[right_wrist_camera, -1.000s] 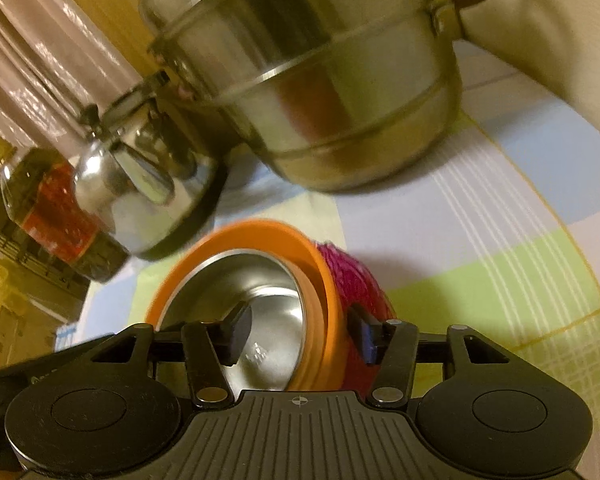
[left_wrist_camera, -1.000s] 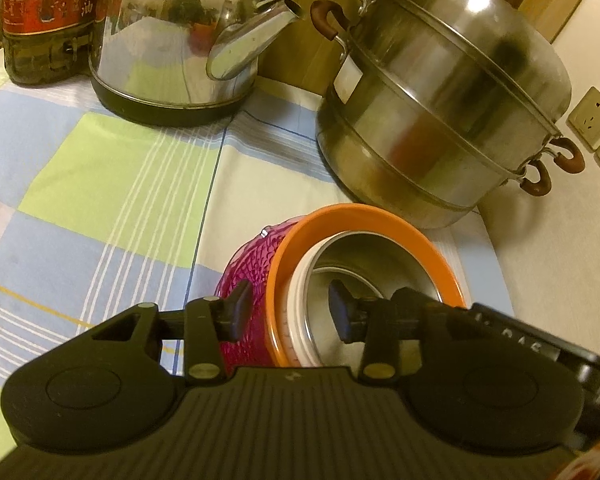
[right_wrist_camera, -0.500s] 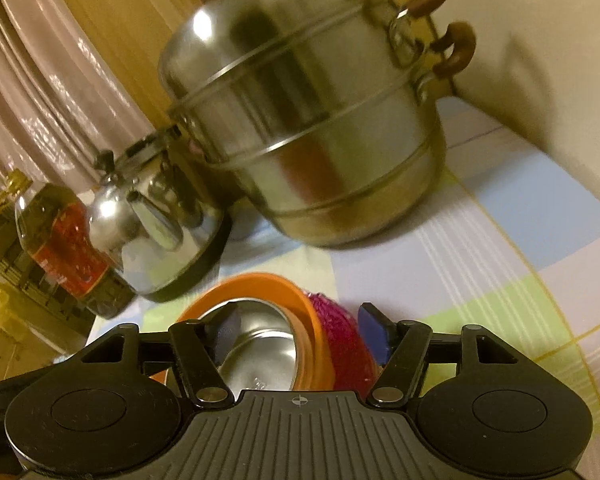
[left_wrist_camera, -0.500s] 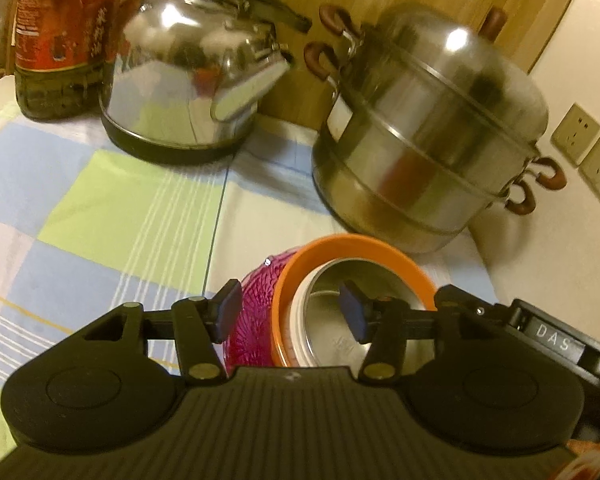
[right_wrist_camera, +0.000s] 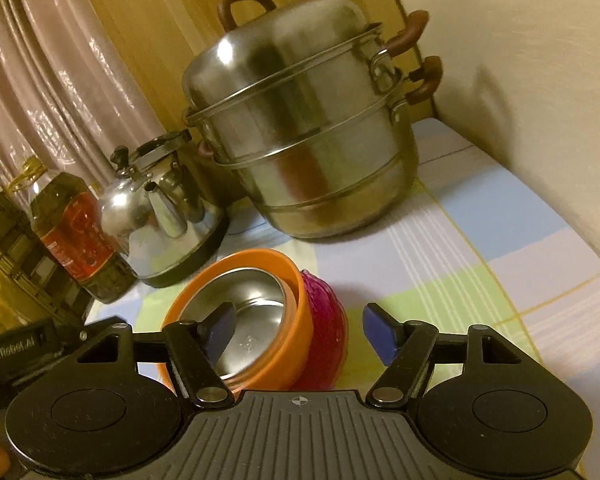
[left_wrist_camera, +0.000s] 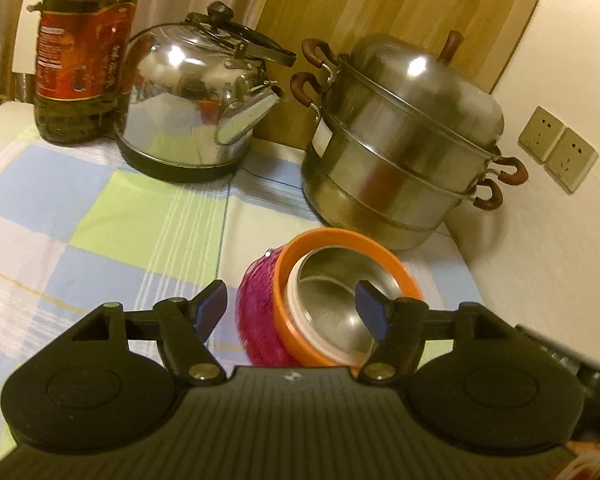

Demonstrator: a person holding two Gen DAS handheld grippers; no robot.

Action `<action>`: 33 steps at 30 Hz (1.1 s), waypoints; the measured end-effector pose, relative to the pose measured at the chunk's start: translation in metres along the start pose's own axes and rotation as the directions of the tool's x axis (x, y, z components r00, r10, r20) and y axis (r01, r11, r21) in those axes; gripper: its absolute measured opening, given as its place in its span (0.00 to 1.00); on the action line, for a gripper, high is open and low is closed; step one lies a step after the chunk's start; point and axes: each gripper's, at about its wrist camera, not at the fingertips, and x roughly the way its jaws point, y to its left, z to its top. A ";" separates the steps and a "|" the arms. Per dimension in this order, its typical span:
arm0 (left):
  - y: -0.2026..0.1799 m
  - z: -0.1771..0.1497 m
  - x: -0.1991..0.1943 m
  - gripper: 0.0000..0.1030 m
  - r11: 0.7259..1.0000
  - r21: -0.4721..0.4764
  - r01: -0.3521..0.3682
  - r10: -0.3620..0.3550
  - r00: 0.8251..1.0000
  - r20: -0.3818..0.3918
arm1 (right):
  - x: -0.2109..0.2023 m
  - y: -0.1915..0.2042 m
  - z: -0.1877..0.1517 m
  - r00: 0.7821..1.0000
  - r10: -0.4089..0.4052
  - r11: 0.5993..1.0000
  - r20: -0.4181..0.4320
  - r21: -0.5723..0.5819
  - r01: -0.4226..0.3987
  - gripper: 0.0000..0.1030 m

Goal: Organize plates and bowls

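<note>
Both tools, left [left_wrist_camera: 290,306] and right [right_wrist_camera: 298,330], gape wide, empty; we read "GenRobot.AI" on left tool body [right_wrist_camera: 10,346] beside nested bowls [right_wrist_camera: 256,320].

- Oil bottle [left_wrist_camera: 80,56] loses its cap and neck to the top edge in the left wrist view.
- Magenta bowl [right_wrist_camera: 324,328] shows only its outer wall; the orange bowl [right_wrist_camera: 260,280] hides its inside.
- Left gripper [left_wrist_camera: 290,308] body covers the bowl stack's lower rim.
- Steamer pot [right_wrist_camera: 312,140] and wall are smeared with blur.
- Steel bowl [right_wrist_camera: 248,316] bears a stamp too small to read.
</note>
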 end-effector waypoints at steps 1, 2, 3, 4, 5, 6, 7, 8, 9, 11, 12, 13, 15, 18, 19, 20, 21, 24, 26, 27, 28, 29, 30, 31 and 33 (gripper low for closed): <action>0.001 -0.003 -0.005 0.66 1.000 0.002 -0.002 0.002 1.000 0.001 | -0.006 0.002 -0.002 1.000 0.004 1.000 0.005 0.002 -0.004 0.69; 0.002 -0.006 -0.010 0.66 1.000 0.002 -0.003 0.003 1.000 0.002 | -0.011 0.004 -0.004 1.000 0.002 1.000 0.008 -0.006 -0.002 0.69; 0.003 -0.009 -0.016 0.66 1.000 -0.005 -0.001 0.001 1.000 0.002 | -0.017 0.007 -0.008 1.000 -0.004 1.000 0.010 -0.022 0.004 0.70; 0.005 -0.013 -0.022 0.66 1.000 -0.015 0.004 -0.004 1.000 -0.003 | -0.022 0.009 -0.010 1.000 -0.010 0.999 0.010 -0.036 0.010 0.70; 0.005 -0.016 -0.027 0.66 1.000 -0.019 0.009 -0.009 1.000 -0.009 | -0.027 0.012 -0.015 1.000 -0.018 0.999 0.008 -0.051 0.018 0.70; 0.005 -0.020 -0.032 0.66 1.000 -0.013 0.009 -0.009 1.000 -0.010 | -0.032 0.014 -0.019 1.000 -0.027 0.998 0.005 -0.061 0.027 0.70; 0.003 -0.025 -0.037 0.66 1.000 0.004 0.001 -0.001 1.000 -0.006 | -0.036 0.016 -0.023 0.999 -0.038 0.997 0.000 -0.068 0.038 0.70; 0.002 -0.029 -0.042 0.66 1.000 0.020 -0.009 0.009 1.000 0.000 | -0.041 0.017 -0.027 0.999 -0.043 0.996 -0.006 -0.073 0.043 0.70; 0.001 -0.033 -0.046 0.66 0.999 0.033 -0.018 0.017 1.000 0.003 | -0.044 0.017 -0.031 0.999 -0.044 0.996 -0.010 -0.078 0.043 0.70; 0.000 -0.042 -0.053 0.66 0.999 0.043 -0.026 0.026 1.000 -0.001 | -0.052 0.019 -0.040 0.998 -0.055 0.994 -0.019 -0.096 0.053 0.70; -0.001 -0.047 -0.057 0.66 0.998 0.049 -0.031 0.032 0.999 -0.003 | -0.057 0.021 -0.044 0.998 -0.058 0.993 -0.021 -0.100 0.056 0.70; -0.003 -0.051 -0.061 0.66 0.998 0.057 -0.039 0.039 0.999 -0.002 | -0.060 0.021 -0.046 0.998 -0.055 0.994 -0.022 -0.101 0.053 0.70; -0.007 -0.057 -0.070 0.66 0.996 0.074 -0.045 0.045 0.999 0.002 | -0.068 0.024 -0.054 0.998 -0.052 0.993 -0.025 -0.108 0.049 0.70; -0.014 -0.064 -0.085 0.66 0.994 0.098 -0.046 0.045 0.999 0.013 | -0.079 0.029 -0.065 0.998 -0.053 0.988 -0.023 -0.144 0.049 0.70; -0.017 -0.066 -0.090 0.66 0.992 0.118 -0.052 0.049 0.999 0.021 | -0.083 0.031 -0.070 0.998 -0.055 0.987 -0.024 -0.156 0.051 0.70; -0.020 -0.068 -0.095 0.66 0.989 0.137 -0.057 0.053 0.998 0.029 | -0.086 0.032 -0.073 0.998 -0.055 0.985 -0.024 -0.165 0.051 0.70; -0.022 -0.072 -0.100 0.66 0.986 0.154 -0.058 0.054 0.998 0.033 | -0.090 0.033 -0.076 0.998 -0.057 0.983 -0.023 -0.175 0.053 0.70; -0.024 -0.080 -0.106 0.66 0.985 0.163 -0.062 0.062 0.998 0.004 | -0.097 0.035 -0.084 0.998 -0.062 0.983 -0.023 -0.176 0.057 0.70; -0.022 -0.087 -0.111 0.66 0.985 0.163 -0.058 0.060 0.998 -0.009 | -0.101 0.038 -0.089 0.998 -0.064 0.983 -0.030 -0.176 0.058 0.70; -0.022 -0.090 -0.113 0.66 0.984 0.165 -0.062 0.064 0.998 -0.010 | -0.102 0.038 -0.091 0.997 -0.068 0.982 -0.033 -0.181 0.061 0.70; -0.021 -0.093 -0.115 0.66 0.983 0.169 -0.066 0.069 0.998 -0.011 | -0.105 0.040 -0.094 0.997 -0.070 0.980 -0.034 -0.188 0.063 0.70; -0.020 -0.096 -0.117 0.66 0.983 0.169 -0.071 0.075 0.997 -0.014 | -0.107 0.041 -0.097 0.997 -0.069 0.979 -0.033 -0.196 0.061 0.70; -0.018 -0.099 -0.119 0.66 0.983 0.167 -0.073 0.077 0.997 -0.018 | -0.110 0.042 -0.100 0.997 -0.067 0.977 -0.032 -0.203 0.059 0.70; -0.017 -0.102 -0.120 0.66 0.984 0.163 -0.075 0.080 0.997 -0.023 | -0.111 0.042 -0.101 0.997 -0.067 0.976 -0.032 -0.208 0.059 0.70; -0.014 -0.108 -0.123 0.66 0.985 0.149 -0.082 0.088 0.996 -0.029 | -0.117 0.042 -0.107 0.997 -0.069 0.973 -0.027 -0.222 0.061 0.70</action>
